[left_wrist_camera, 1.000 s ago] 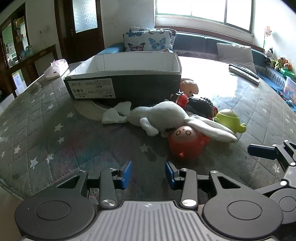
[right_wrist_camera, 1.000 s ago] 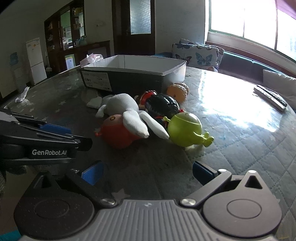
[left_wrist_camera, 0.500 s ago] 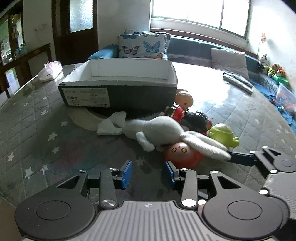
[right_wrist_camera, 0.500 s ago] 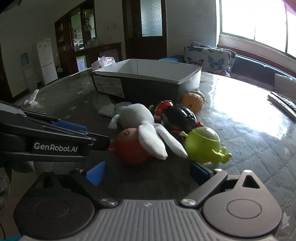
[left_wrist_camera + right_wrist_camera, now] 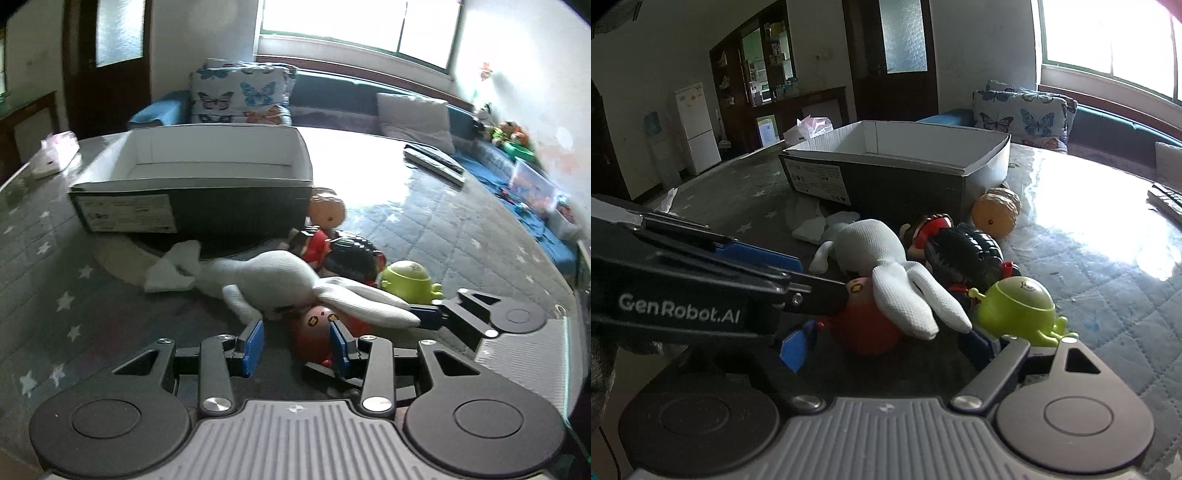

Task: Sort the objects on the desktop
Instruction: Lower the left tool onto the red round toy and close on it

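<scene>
Your toys lie heaped on the quilted, star-printed grey table cover (image 5: 55,266), just in front of the open black cardboard box with white inner walls (image 5: 207,206). A knitted white plush rabbit (image 5: 273,280) sprawls limp over a glossy round red toy with a face (image 5: 314,332); beside them sit a smooth lime-green round plastic figure (image 5: 1019,310), a ribbed black-and-red toy (image 5: 964,254) and an orange ball-shaped toy (image 5: 995,216) against the box corner.

Your left gripper (image 5: 297,343) stands partly open, its blue pads either side of the red toy's near edge; whether they touch it is unclear. Your right gripper (image 5: 886,341) has just been closing, and its jaws remain apart around the red toy and the rabbit's ears, pressing nothing.

The right view is partly blocked by the left gripper's black arm. Only the left view shows the dark remote controls (image 5: 432,162) far across the table; only the right shows the white fridge (image 5: 696,129).
</scene>
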The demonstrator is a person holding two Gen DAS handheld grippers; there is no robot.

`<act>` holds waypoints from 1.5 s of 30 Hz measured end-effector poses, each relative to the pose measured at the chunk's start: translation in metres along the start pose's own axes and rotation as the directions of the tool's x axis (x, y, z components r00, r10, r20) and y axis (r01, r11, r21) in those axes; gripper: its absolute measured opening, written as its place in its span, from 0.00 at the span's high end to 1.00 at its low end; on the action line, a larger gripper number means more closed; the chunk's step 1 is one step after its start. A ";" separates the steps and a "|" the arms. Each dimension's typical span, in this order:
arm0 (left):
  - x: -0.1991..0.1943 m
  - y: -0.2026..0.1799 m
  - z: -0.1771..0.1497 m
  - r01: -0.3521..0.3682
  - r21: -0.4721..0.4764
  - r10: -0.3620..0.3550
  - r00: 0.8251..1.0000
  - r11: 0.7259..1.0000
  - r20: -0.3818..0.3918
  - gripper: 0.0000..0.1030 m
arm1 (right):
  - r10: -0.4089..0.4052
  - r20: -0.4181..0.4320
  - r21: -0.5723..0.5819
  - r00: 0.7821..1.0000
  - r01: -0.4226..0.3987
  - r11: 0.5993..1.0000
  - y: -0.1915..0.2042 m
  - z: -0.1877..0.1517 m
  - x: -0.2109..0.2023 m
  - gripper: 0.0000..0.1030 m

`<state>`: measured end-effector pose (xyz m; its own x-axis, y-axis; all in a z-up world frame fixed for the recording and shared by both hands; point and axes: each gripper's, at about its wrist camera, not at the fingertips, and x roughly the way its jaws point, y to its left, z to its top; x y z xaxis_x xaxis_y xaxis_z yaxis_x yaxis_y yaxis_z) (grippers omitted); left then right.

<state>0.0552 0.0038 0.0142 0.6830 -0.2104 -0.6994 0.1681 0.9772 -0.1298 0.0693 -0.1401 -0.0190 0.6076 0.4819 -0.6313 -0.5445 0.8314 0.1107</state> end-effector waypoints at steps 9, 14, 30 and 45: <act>0.007 0.014 0.008 0.088 -0.059 -0.090 0.996 0.994 -0.029 0.59 | 0.038 -0.021 0.021 0.999 -0.037 0.999 -0.004 0.000 0.010 0.33; 0.007 0.022 0.012 0.064 -0.080 -0.066 0.997 0.995 -0.028 0.59 | 0.046 -0.022 0.021 0.999 -0.046 0.999 -0.004 0.000 0.008 0.38; 0.016 0.018 0.007 0.187 -0.109 -0.197 0.976 0.976 -0.090 0.58 | 0.055 -0.018 0.028 0.998 -0.055 0.998 -0.009 -0.003 0.009 0.40; 0.022 0.019 0.006 0.207 -0.115 -0.218 0.971 0.972 -0.095 0.55 | 0.053 -0.008 0.022 0.999 -0.053 0.998 -0.007 -0.004 0.005 0.40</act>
<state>0.0778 0.0172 0.0003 0.5593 -0.4147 -0.7178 0.2229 0.9092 -0.3516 0.0742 -0.1450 -0.0255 0.5736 0.5230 -0.6304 -0.5628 0.8108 0.1605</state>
